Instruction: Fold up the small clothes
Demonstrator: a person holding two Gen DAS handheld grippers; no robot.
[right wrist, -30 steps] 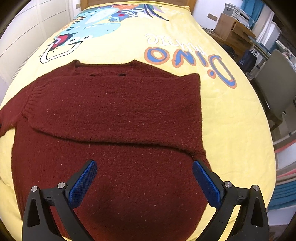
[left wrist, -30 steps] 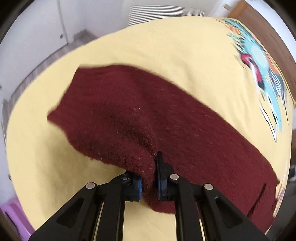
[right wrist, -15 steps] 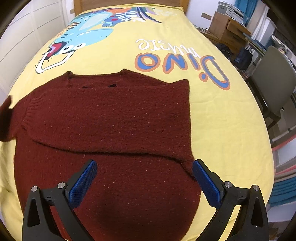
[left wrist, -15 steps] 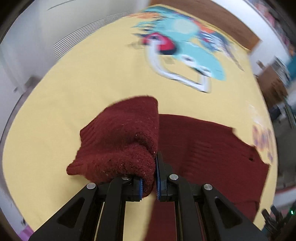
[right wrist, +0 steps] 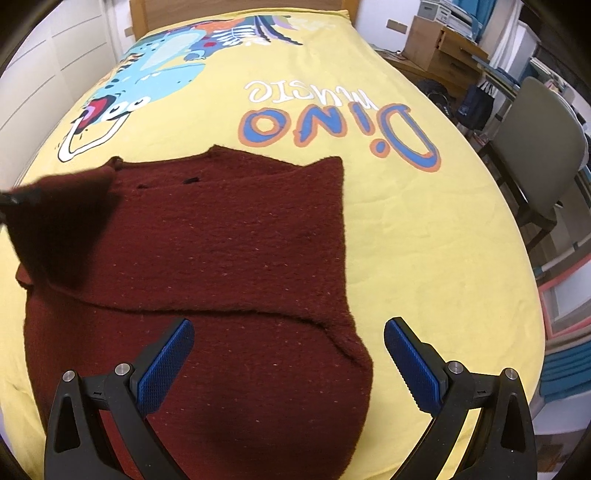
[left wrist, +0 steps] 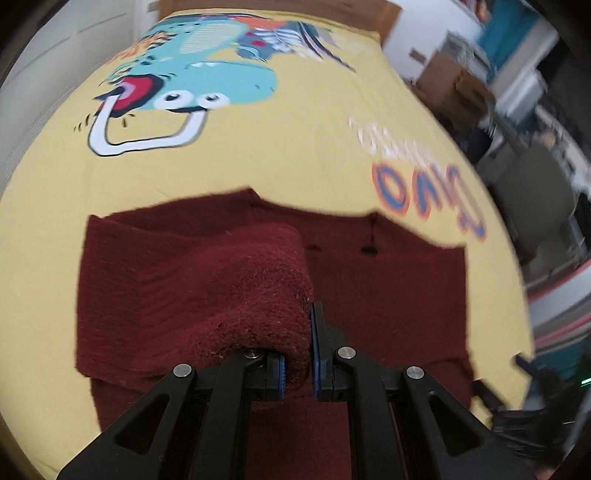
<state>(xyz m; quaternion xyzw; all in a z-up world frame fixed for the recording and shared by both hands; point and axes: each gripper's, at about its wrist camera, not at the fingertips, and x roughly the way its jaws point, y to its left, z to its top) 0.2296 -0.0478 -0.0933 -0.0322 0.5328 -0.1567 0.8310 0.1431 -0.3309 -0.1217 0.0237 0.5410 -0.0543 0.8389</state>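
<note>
A dark red knitted sweater (right wrist: 229,243) lies flat on a yellow dinosaur-print bedspread (right wrist: 424,236); its right sleeve is folded across the body. My left gripper (left wrist: 297,363) is shut on the left sleeve (left wrist: 236,295) and holds it lifted over the sweater's body (left wrist: 388,295). In the right wrist view that lifted sleeve (right wrist: 59,225) hangs at the far left. My right gripper (right wrist: 288,362) is open and empty above the sweater's lower part.
A grey chair (right wrist: 535,147) stands to the right of the bed. Cardboard boxes (right wrist: 439,44) and shelves stand at the back right. White wardrobe doors (right wrist: 55,40) line the left side. A wooden headboard (right wrist: 236,7) closes the far end.
My left gripper has carried the left sleeve from the bed's left side inward, over the sweater's body. The right gripper has stayed open and has drawn back a little.
</note>
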